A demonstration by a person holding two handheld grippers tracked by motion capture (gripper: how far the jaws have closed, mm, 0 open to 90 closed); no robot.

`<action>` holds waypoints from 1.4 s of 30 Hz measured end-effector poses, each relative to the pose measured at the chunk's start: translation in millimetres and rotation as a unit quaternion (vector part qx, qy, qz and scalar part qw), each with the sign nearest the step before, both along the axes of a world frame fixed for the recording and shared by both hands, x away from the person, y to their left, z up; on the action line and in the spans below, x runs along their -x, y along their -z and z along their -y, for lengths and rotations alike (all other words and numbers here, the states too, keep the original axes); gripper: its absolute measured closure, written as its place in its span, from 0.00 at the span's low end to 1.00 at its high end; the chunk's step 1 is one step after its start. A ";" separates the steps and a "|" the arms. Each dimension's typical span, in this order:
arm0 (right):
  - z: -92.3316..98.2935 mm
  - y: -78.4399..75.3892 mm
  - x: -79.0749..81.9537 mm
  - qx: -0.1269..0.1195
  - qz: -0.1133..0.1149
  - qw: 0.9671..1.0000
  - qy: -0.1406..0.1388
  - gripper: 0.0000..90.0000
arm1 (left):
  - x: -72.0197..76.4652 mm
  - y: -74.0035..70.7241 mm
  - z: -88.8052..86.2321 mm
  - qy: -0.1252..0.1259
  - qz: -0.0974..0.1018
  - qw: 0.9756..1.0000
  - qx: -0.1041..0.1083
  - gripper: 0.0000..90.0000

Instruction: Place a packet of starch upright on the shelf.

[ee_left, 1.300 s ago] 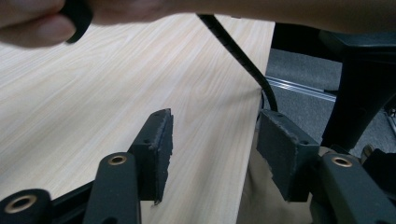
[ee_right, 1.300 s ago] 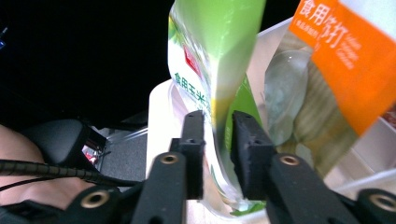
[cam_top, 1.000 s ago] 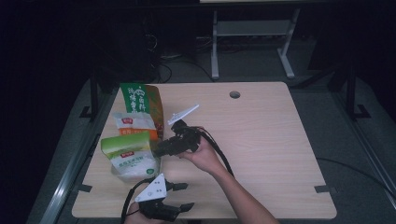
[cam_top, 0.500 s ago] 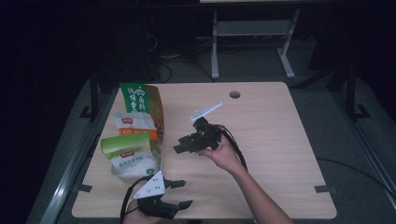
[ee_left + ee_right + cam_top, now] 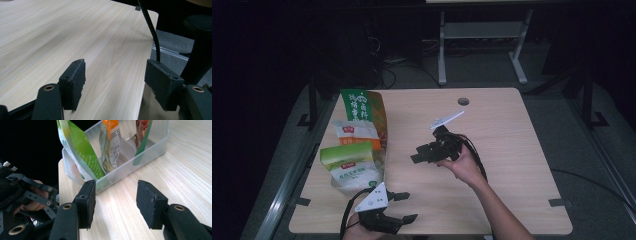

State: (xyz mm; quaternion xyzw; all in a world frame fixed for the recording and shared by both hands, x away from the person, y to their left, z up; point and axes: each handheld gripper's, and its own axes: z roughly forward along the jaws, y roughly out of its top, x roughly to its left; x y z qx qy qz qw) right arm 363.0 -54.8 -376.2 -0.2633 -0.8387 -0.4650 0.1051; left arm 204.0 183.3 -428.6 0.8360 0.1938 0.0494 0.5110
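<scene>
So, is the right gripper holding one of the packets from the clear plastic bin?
No, the right gripper is open with nothing between its jaws, and the packets stand in the clear plastic bin.

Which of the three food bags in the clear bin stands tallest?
The dark green bag at the bin's far end; the orange-and-white bag and light green bag sit lower.

Light fell from above onto the wooden table (image 5: 512,150), leaving everything around it nearly black. The high view was soft and grainy. Glare whitened the table (image 5: 195,147) beside the clear bin (image 5: 150,147); nearby black jaws looked slightly blurred.
</scene>
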 end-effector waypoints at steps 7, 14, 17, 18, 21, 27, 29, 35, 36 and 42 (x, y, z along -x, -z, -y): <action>13.3 3.9 1.8 -0.001 -0.006 1.000 0.009 0.53 | -0.1 -0.4 -0.8 -0.001 0.001 1.000 0.002 0.36; 32.2 9.0 5.8 0.000 -0.009 1.000 0.025 0.52 | -0.8 -0.2 -1.8 -0.002 0.000 1.000 0.001 0.36; 38.2 9.4 7.2 0.002 -0.009 1.000 0.029 0.52 | -1.4 -0.4 -2.1 -0.001 -0.001 1.000 0.000 0.36; 40.3 9.6 8.0 0.002 -0.008 0.999 0.032 0.52 | -1.5 -0.4 -2.1 0.000 -0.003 1.000 0.001 0.36; 46.7 10.3 9.7 0.001 -0.006 0.999 0.035 0.51 | -0.8 -0.6 -1.6 0.001 -0.004 1.000 0.002 0.36; 57.8 13.0 14.1 0.006 -0.012 0.999 0.040 0.50 | -1.5 -0.6 -2.4 -0.001 0.000 1.000 0.003 0.36; 61.8 12.9 15.3 0.011 -0.011 0.999 0.042 0.50 | -1.6 -0.6 -2.7 0.000 0.000 1.000 0.003 0.36; 76.4 13.4 18.8 0.002 -0.010 0.999 0.054 0.50 | -2.1 0.4 -2.4 -0.003 -0.003 1.000 0.008 0.36; 78.8 14.2 19.3 0.000 -0.011 0.998 0.056 0.50 | -2.1 0.5 -2.5 -0.003 -0.003 1.000 0.008 0.36; 92.4 21.6 23.4 -0.007 -0.022 0.998 0.065 0.49 | -3.1 0.0 -4.2 -0.003 -0.002 1.000 0.005 0.35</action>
